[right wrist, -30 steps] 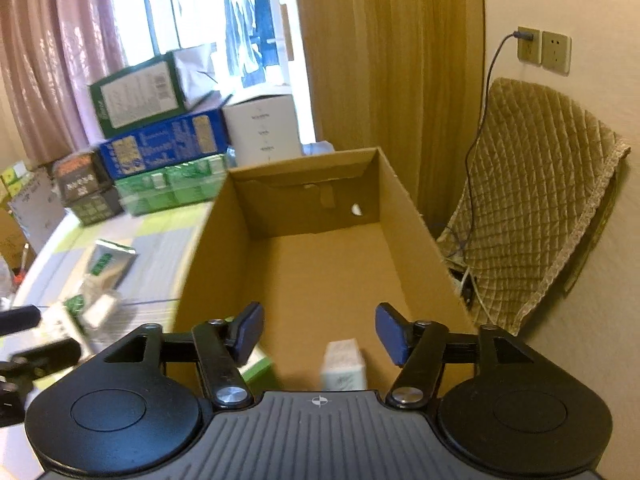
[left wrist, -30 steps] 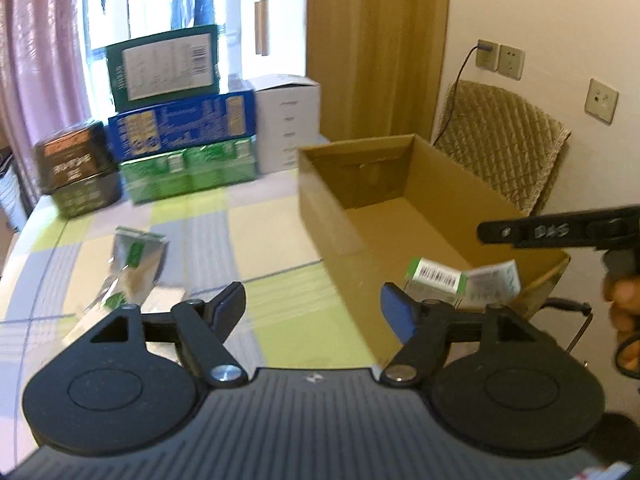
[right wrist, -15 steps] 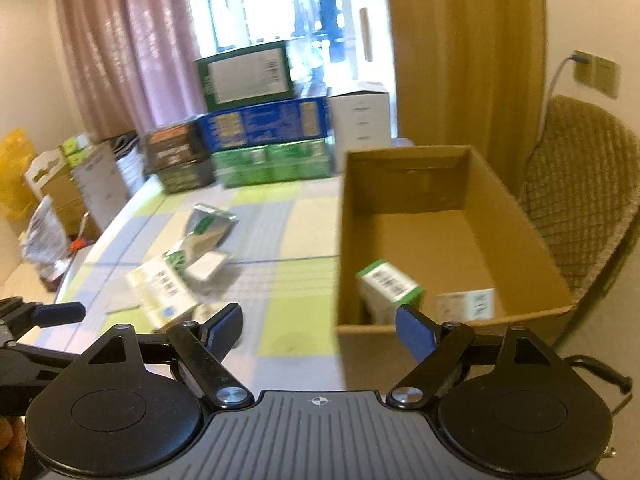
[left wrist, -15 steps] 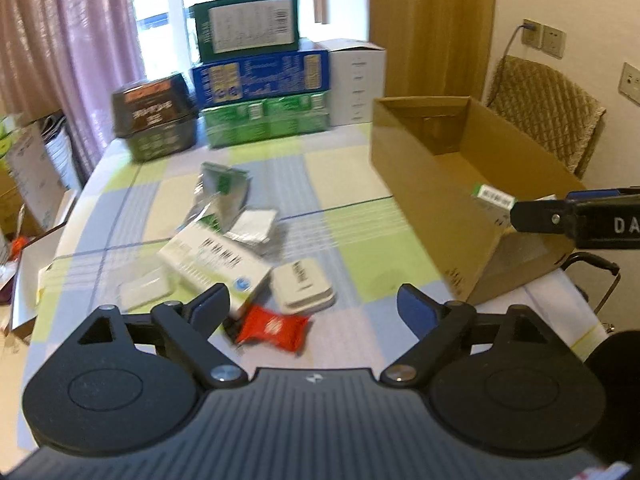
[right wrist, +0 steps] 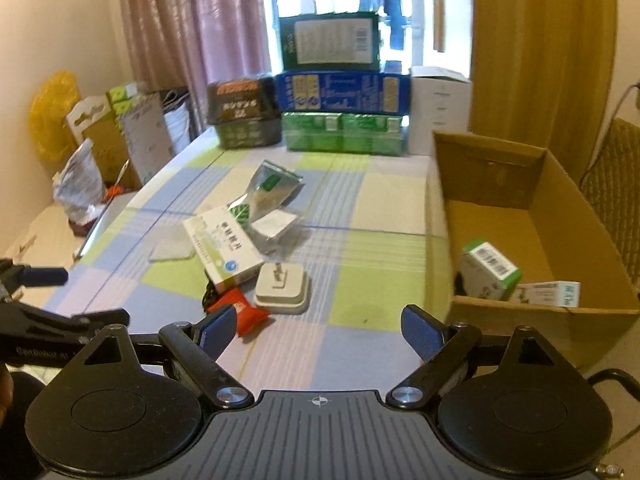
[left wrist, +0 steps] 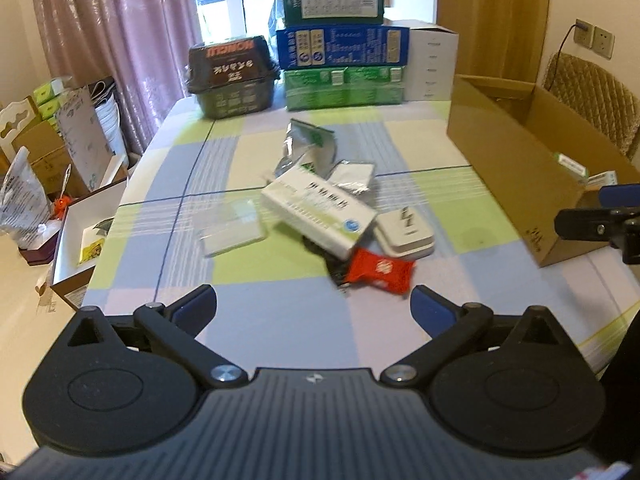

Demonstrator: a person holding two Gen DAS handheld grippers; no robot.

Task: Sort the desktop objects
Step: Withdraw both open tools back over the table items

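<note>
- The table (left wrist: 280, 332) carries a checked cloth of pale green, blue and cream squares, ruled with thin blue lines.
- The left gripper (left wrist: 314, 306) hangs over the near edge, its jaws spread wide and holding nothing.
- The right gripper (right wrist: 318, 330) is likewise wide apart and empty, near the cardboard box (right wrist: 560, 184).
- Loose things lie in a heap mid-table: a white medicine box (left wrist: 320, 212) resting partly over a red packet (left wrist: 380, 272), a white square case (left wrist: 406, 232) just beside them, silver foil pouches (left wrist: 308, 148) behind, and a clear plastic sachet (left wrist: 236, 232) to the left.
- The cardboard box stands open at the table's right edge; inside lie a green-and-white carton (right wrist: 490, 274) and a flat white carton (right wrist: 548, 294).
- At the far edge, stacked packages (left wrist: 340, 48) stand before a window with pinkish curtains (left wrist: 120, 32).
- A quilted chair (left wrist: 592, 96) stands by the right wall.
</note>
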